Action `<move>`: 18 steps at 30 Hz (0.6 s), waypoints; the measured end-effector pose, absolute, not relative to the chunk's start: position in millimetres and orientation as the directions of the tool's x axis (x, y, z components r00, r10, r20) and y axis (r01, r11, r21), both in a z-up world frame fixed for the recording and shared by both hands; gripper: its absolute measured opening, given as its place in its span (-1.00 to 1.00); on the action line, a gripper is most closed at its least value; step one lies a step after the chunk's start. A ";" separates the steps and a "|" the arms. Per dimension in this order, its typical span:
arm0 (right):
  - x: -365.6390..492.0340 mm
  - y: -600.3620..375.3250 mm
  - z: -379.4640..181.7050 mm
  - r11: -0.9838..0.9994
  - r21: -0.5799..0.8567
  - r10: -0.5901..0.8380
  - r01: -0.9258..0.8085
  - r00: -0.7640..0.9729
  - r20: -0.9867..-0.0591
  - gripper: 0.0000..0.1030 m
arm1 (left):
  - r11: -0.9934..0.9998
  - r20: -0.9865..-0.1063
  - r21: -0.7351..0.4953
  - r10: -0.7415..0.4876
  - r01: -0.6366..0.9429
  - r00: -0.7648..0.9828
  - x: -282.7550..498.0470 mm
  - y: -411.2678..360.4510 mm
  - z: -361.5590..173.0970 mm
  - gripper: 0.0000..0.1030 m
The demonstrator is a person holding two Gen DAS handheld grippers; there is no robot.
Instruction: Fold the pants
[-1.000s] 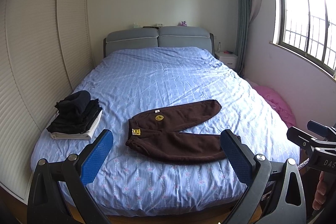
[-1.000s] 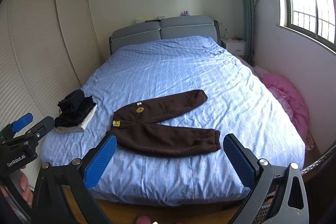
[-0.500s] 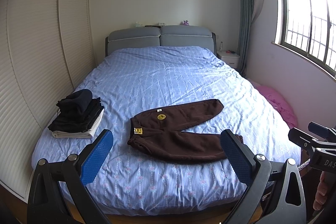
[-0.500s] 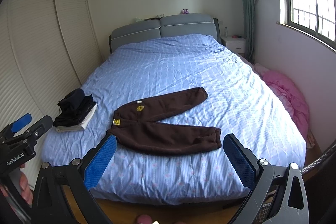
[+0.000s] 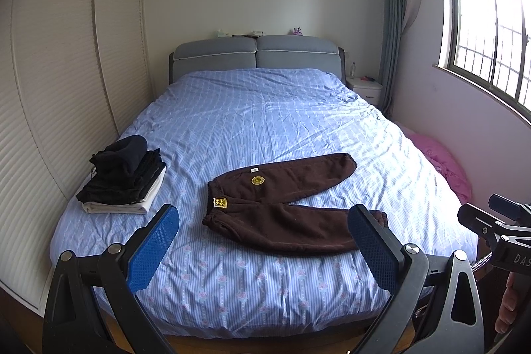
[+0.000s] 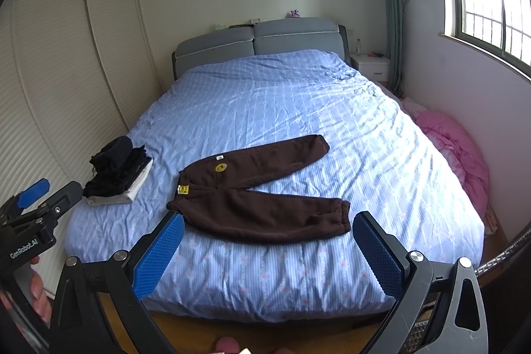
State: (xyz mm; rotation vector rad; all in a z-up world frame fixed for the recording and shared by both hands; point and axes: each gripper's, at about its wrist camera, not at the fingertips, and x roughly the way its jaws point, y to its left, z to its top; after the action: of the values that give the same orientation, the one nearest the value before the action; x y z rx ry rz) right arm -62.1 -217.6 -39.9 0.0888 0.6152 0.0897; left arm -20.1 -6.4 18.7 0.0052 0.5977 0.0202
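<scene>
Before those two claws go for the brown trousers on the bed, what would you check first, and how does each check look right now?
1. Dark brown fleece pants lie flat on the blue striped bedsheet, legs spread apart: ok.
2. Left claw open, nothing between its blue pads: ok.
3. Right claw open and empty: ok.
4. Stack of folded black and white clothes lies apart from the pants: ok.
5. Waistband with yellow patches uncovered and within view: ok.
6. Whether the sheet under the pants is smooth: cannot tell.
</scene>
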 end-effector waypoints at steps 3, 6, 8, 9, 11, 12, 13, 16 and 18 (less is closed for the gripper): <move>-58.5 -218.5 -40.6 0.992 0.110 0.112 -0.058 0.808 -0.579 0.99 | 1.000 -0.571 0.011 0.023 -0.020 0.821 -15.0 -7.1 16.7 1.00; -55.4 -218.4 -42.5 0.992 0.109 0.112 -0.058 0.803 -0.586 0.99 | 1.000 -0.582 0.012 0.026 -0.024 0.813 -8.2 -7.7 13.2 1.00; -52.2 -219.3 -44.9 0.992 0.109 0.111 -0.058 0.798 -0.593 0.99 | 1.000 -0.592 0.009 0.028 -0.028 0.805 -4.1 -7.1 9.1 1.00; -50.2 -219.9 -46.3 0.992 0.110 0.112 -0.058 0.795 -0.597 0.99 | 1.000 -0.598 0.007 0.028 -0.030 0.801 -1.0 -5.8 6.9 1.00; -45.6 -220.7 -49.6 0.992 0.112 0.113 -0.056 0.788 -0.606 0.99 | 0.999 -0.614 0.004 0.032 -0.038 0.789 4.2 -3.2 0.6 1.00; -42.8 -221.2 -51.2 0.992 0.113 0.113 -0.055 0.785 -0.609 0.99 | 0.999 -0.624 0.003 0.036 -0.044 0.781 7.3 -1.4 -3.8 1.00; -39.0 -221.7 -54.1 0.992 0.113 0.112 -0.053 0.780 -0.616 0.99 | 0.999 -0.635 0.002 0.040 -0.050 0.772 10.9 0.8 -8.8 1.00; -26.5 -221.1 -69.7 0.992 0.114 0.108 -0.044 0.756 -0.646 0.99 | 0.997 -0.679 -0.001 0.055 -0.076 0.732 23.6 9.7 -29.6 1.00; -17.2 -219.3 -85.1 0.992 0.124 0.113 -0.039 0.732 -0.671 0.99 | 0.995 -0.711 -0.006 0.069 -0.104 0.700 33.8 18.2 -45.7 1.00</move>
State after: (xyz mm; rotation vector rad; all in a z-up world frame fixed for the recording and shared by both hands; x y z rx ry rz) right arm -17.2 -219.3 -85.1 0.1038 0.7446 0.0839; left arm 33.8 18.2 -45.7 -0.0467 0.7896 0.0965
